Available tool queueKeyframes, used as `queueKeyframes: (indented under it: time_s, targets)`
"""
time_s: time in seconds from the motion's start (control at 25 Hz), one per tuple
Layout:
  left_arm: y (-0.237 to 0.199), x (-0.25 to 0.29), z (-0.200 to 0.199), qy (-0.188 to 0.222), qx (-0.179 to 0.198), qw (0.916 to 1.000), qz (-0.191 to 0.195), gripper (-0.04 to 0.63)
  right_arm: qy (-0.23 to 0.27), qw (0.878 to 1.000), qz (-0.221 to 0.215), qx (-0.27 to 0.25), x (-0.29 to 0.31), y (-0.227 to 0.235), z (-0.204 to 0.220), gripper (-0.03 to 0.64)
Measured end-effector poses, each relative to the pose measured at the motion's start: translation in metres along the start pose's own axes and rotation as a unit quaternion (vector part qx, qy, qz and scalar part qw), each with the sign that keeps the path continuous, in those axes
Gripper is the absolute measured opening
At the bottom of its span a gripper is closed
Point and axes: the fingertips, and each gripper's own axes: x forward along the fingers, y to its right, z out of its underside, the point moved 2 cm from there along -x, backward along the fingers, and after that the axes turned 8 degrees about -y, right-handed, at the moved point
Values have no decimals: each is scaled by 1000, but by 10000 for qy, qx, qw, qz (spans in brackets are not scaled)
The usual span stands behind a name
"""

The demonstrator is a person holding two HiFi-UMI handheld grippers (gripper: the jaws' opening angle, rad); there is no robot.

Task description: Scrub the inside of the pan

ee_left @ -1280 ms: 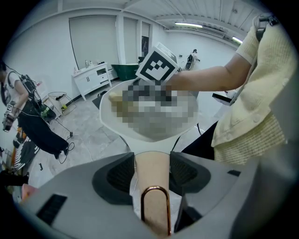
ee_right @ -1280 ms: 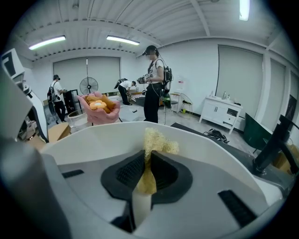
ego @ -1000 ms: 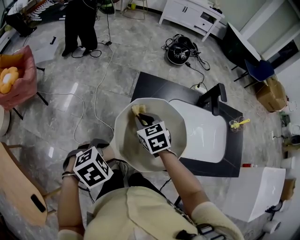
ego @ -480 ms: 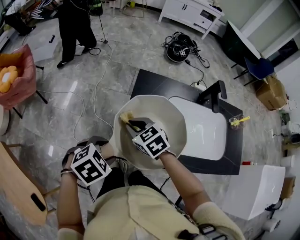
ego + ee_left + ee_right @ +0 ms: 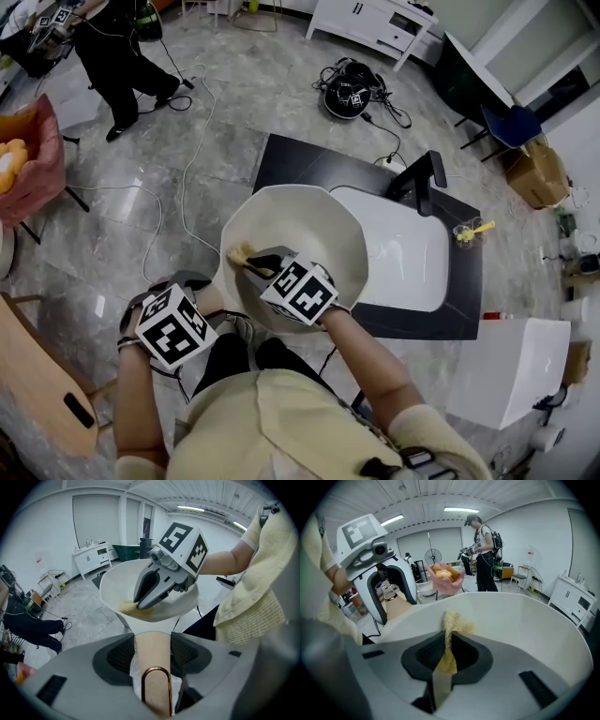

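Note:
A cream-white pan (image 5: 323, 217) is held up in front of me, over the floor beside the sink. My left gripper (image 5: 204, 298) is shut on its tan handle (image 5: 152, 654), which ends in a copper loop. My right gripper (image 5: 253, 265) reaches into the pan and is shut on a yellow sponge (image 5: 238, 255). The sponge (image 5: 451, 619) presses on the pan's inner wall (image 5: 525, 625) at its near left side. In the left gripper view the right gripper (image 5: 139, 603) holds the sponge (image 5: 127, 607) low in the bowl (image 5: 115, 581).
A white sink basin (image 5: 405, 255) sits in a black countertop (image 5: 302, 165) with a black faucet (image 5: 420, 184) just right of the pan. A glass with a yellow brush (image 5: 468, 233) stands on the counter's right end. A person (image 5: 105, 49) stands far left; cables (image 5: 192, 141) cross the floor.
My right gripper has dragged the sponge from the pan's far side down along the left wall towards me. The pan has stayed in my left gripper.

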Motion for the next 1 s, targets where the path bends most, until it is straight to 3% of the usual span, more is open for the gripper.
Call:
queueKeyframes:
  time_s: [0.24, 1.0]
  targets:
    - [0, -1, 1, 23, -8, 10000, -10, 250, -371, 9973, -404, -486, -1, -23, 15, 52]
    - [-3, 1, 1, -309, 388, 9986, -169, 249, -1396, 9748, -1447, -964, -33, -56, 55, 52]
